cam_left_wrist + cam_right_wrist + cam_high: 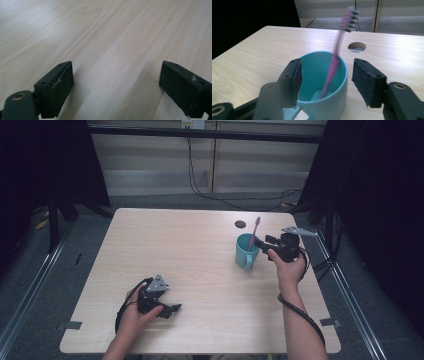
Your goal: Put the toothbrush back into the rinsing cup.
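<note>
My right tongs [325, 82] stand open just above the teal mug [322, 85], pads clear of the pink toothbrush [337, 55], which leans bristles-up against the far rim, blurred as if rocking. I judge the drop is made; the good move now is to lift straight back without clipping the handle or nudging the mug. In the high view the mug [246, 251] sits right of centre, below the small cable hole [240, 224]. My left tongs [115, 82] rest open at lower left, nothing between them. The pads look matte black and rubbery, the mug smooth and glossy, the counter [190, 255] pale wood-grain laminate.
</note>
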`<state>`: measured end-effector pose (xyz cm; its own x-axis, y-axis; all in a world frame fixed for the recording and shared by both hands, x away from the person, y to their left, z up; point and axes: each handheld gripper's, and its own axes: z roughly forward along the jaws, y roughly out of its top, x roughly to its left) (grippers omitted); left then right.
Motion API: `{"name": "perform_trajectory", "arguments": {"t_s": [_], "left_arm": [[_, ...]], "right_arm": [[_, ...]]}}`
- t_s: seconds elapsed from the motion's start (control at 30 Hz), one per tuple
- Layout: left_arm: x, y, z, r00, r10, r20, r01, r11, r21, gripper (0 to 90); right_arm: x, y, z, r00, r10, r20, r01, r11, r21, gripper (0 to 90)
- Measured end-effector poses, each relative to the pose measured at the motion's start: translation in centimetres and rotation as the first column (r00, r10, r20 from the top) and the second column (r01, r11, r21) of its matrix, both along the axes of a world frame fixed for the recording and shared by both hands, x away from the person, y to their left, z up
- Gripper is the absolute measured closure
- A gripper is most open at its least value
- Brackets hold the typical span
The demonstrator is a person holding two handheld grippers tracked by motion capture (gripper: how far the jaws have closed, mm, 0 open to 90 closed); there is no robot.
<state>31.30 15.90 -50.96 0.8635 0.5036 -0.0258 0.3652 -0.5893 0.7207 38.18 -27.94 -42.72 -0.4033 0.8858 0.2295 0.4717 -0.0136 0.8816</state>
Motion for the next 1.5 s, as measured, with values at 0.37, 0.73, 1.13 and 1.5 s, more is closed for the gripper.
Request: {"name": "perform_trajectory", "arguments": {"t_s": [0.37, 0.73, 1.13, 1.5], "left_arm": [[0.0, 0.0, 0.0, 1.0, 0.0, 0.0, 0.0, 1.0, 0.0, 12.0], [0.0, 0.0, 0.0, 1.0, 0.0, 0.0, 0.0, 1.0, 0.0, 12.0], [0.0, 0.0, 0.0, 1.0, 0.001, 0.001, -0.001, 1.0, 0.0, 12.0], [0.0, 0.0, 0.0, 1.0, 0.0, 0.002, 0.0, 1.0, 0.002, 12.0]], "right_arm": [[-0.7, 0.0, 0.4, 0.9991, 0.024, -0.034, -0.026, 0.999, -0.038, 29.5], [-1.7, -0.3, 0.4, 0.9969, 0.049, -0.062, -0.053, 0.9966, -0.063, 24.4], [-3.4, -0.5, 1.0, 0.9948, 0.089, -0.05, -0.093, 0.9911, -0.095, 20.2], [-5.1, -0.6, 0.9, 0.9899, 0.132, -0.053, -0.137, 0.9854, -0.102, 17.5]]}}
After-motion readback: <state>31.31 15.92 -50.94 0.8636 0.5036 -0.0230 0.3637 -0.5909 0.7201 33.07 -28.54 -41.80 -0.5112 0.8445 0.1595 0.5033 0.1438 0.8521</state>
